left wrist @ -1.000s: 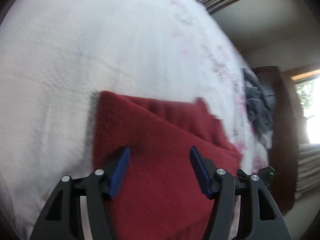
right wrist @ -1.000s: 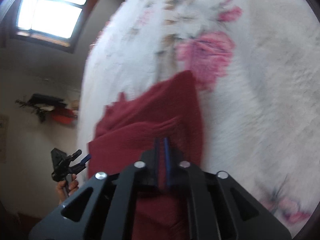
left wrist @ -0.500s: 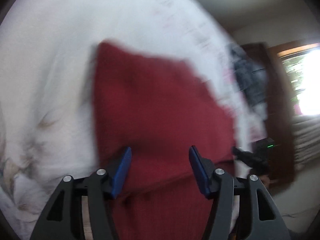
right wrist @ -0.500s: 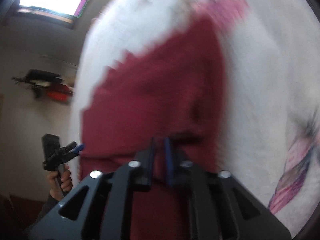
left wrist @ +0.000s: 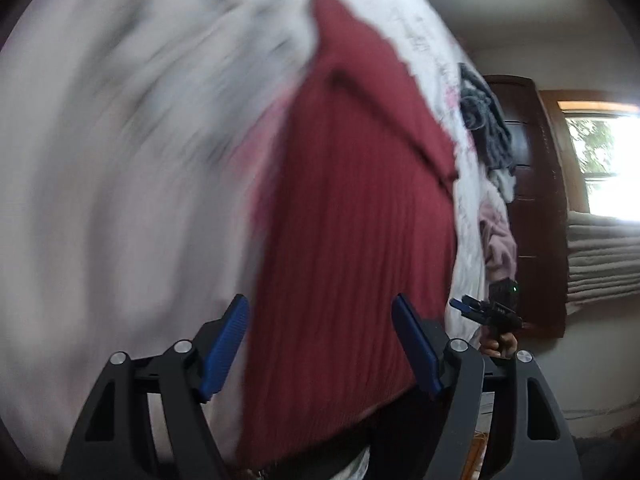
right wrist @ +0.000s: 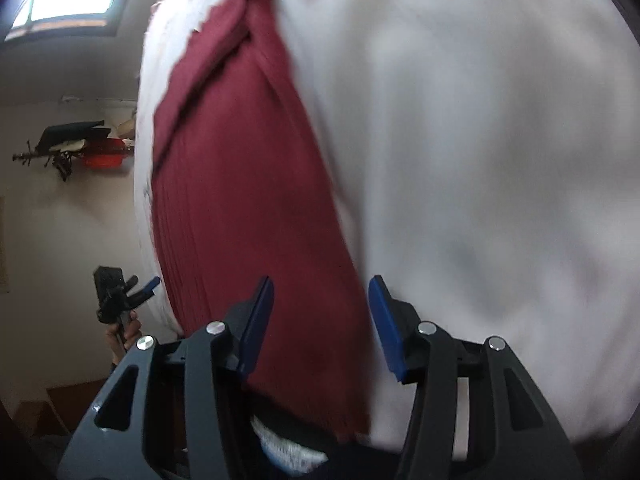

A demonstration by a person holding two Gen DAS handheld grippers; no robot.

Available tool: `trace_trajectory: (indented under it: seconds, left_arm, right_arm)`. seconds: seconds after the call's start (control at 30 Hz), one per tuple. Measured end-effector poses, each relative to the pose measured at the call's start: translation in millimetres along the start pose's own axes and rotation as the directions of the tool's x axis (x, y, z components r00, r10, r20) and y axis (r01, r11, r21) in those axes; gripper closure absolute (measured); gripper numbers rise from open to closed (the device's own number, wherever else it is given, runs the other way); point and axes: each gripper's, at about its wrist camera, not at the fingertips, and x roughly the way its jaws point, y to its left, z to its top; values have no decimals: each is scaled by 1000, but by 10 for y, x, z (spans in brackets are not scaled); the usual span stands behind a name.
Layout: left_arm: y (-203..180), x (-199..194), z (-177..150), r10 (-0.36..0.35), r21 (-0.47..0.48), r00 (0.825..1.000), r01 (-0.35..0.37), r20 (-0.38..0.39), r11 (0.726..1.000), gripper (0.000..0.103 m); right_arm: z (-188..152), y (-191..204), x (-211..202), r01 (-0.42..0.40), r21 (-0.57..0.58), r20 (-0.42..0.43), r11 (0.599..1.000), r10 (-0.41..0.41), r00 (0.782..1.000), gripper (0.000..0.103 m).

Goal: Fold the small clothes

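Your left gripper [left wrist: 320, 344] and right gripper [right wrist: 320, 322] are both wide open above the folded red cloth [left wrist: 352, 240] on the white bed [left wrist: 120, 200].

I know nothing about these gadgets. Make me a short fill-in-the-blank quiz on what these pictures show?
1. The ribbed knit garment lying on the white bedspread is dark ____.
2. The left hand-held gripper has its two blue fingers ____.
3. The right hand-held gripper is holding ____.
4. The grey clothes pile lies at the bed's ____.

Answers: red; open; nothing; edge

Ribbed matt red knit cloth [left wrist: 352, 240], fuzzy white blanket [left wrist: 120, 200].
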Motion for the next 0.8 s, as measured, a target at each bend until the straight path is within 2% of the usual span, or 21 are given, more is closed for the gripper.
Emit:
trace_trajectory:
  seconds: [0.07,0.13,0.23,0.33,0.53,0.63,0.8]
  left_arm:
    - [175,-10,-217,-25,-54,999,24,-26,998,29]
    - [231,28,-370,-21,-66,999,18,-48,998,29]
    - [232,138,-510,21,-64,997,-26,-68,998,29]
    - [306,213,-574,-5,-99,995,-5,-102,995,29]
    - [229,384,-708,-43,-96,990,30,-135,995,29]
    - [214,423,-720,-39,-85,989,27,-142,996,29]
    - [267,466,-650,-54,-118,987,36,-153,992,29]
  right_arm:
    - [-204,-120,-25,-5,39,16,999,5,1000,51]
    - [-309,-196,6,-25,83,24,996,23,999,51]
    - [-428,-145,57,-12,76,14,997,11,1000,50]
    - [-548,-134,65,-23,79,7,997,22,1000,49]
    - [-732,56,205,-19,23,-67,1000,20,998,47]
    - [-794,143,290,-22,-6,-102,1000,21,995,47]
    - [-729,91,320,-22,27,-92,999,25,995,49]
